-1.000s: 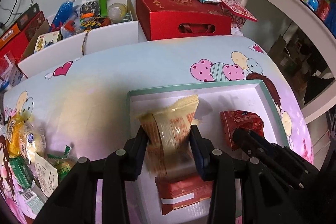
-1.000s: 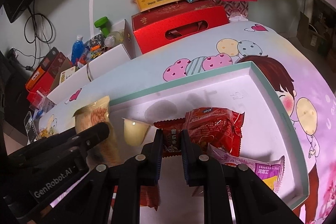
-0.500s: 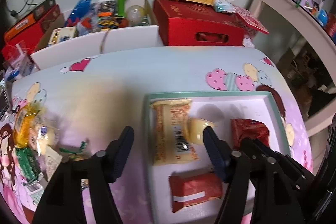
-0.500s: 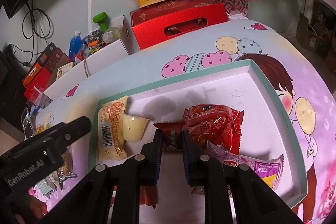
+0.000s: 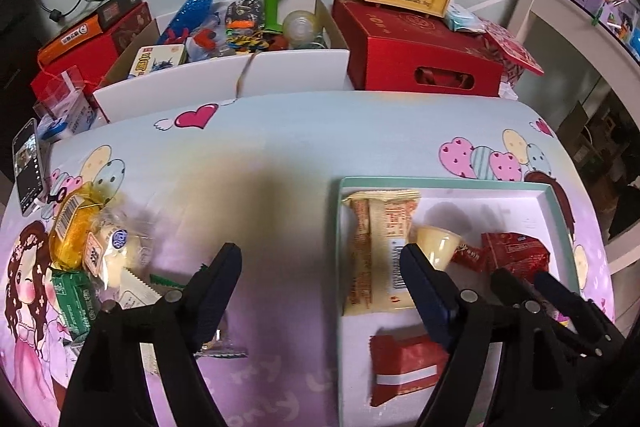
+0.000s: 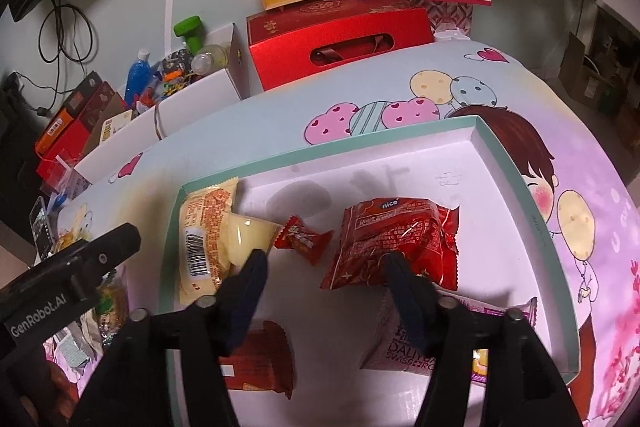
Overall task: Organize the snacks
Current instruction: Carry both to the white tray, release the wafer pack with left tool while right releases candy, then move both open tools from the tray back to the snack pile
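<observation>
The job looks partly done: inside the teal-rimmed tray (image 6: pixel 516 163) lie a pale yellow biscuit pack (image 6: pixel 204 231) along its left wall, a yellow jelly cup (image 6: pixel 250 239) touching that pack, a small red candy (image 6: pixel 304 239) beside the cup, a big red "nice" bag (image 6: pixel 396 239) near the middle, a purple Daliyuan pack (image 6: pixel 404 351) at the near edge, and a flat red-brown packet (image 5: pixel 404 367) in the near-left corner. Left to move is the pile of loose snacks (image 5: pixel 92 255) on the cartoon tablecloth (image 5: pixel 288 147), well left of the tray: an orange-netted item, a clear-wrapped cake and green packets. The left gripper (image 5: pixel 320 279) hangs with jaws wide apart and empty, straddling the tray's left wall. The right gripper (image 6: pixel 324 275) is likewise spread and empty above the tray, over the candy and red bag. Beyond the tray, off the cloth's far edge, stand a red gift box (image 5: pixel 420 63) and a white carton of toys (image 5: pixel 224 79), neither blocking the way to the pile.
</observation>
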`<control>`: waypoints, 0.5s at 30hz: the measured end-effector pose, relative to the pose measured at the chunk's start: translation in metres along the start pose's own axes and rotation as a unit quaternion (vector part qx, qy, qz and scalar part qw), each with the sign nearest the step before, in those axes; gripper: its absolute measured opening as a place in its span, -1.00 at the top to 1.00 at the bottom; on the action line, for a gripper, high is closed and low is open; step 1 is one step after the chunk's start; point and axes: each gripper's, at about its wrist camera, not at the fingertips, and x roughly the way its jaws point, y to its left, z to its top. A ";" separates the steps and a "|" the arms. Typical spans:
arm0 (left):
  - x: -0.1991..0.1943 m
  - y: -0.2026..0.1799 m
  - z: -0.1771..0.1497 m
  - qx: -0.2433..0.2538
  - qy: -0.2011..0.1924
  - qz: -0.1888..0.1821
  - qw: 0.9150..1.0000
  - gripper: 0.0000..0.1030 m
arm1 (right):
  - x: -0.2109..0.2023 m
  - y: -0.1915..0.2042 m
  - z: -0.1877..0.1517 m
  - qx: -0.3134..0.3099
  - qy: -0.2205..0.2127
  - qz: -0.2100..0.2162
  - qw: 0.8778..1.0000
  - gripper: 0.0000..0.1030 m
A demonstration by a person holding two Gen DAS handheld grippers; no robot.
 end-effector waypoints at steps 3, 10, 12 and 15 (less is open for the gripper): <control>0.001 0.003 -0.001 -0.002 -0.003 0.015 1.000 -0.63 | 0.000 -0.003 0.000 0.006 -0.003 -0.007 1.000 -0.68; 0.003 0.009 -0.004 -0.006 -0.010 0.030 0.999 -0.86 | 0.004 -0.007 0.000 0.016 0.004 -0.008 1.000 -1.00; 0.001 0.009 -0.004 -0.002 -0.018 0.035 0.999 -0.86 | 0.003 -0.008 0.000 0.018 0.002 -0.012 1.000 -1.00; 0.001 0.010 -0.004 -0.003 -0.021 0.034 0.999 -0.86 | 0.002 -0.008 0.000 0.018 0.001 -0.011 1.000 -1.00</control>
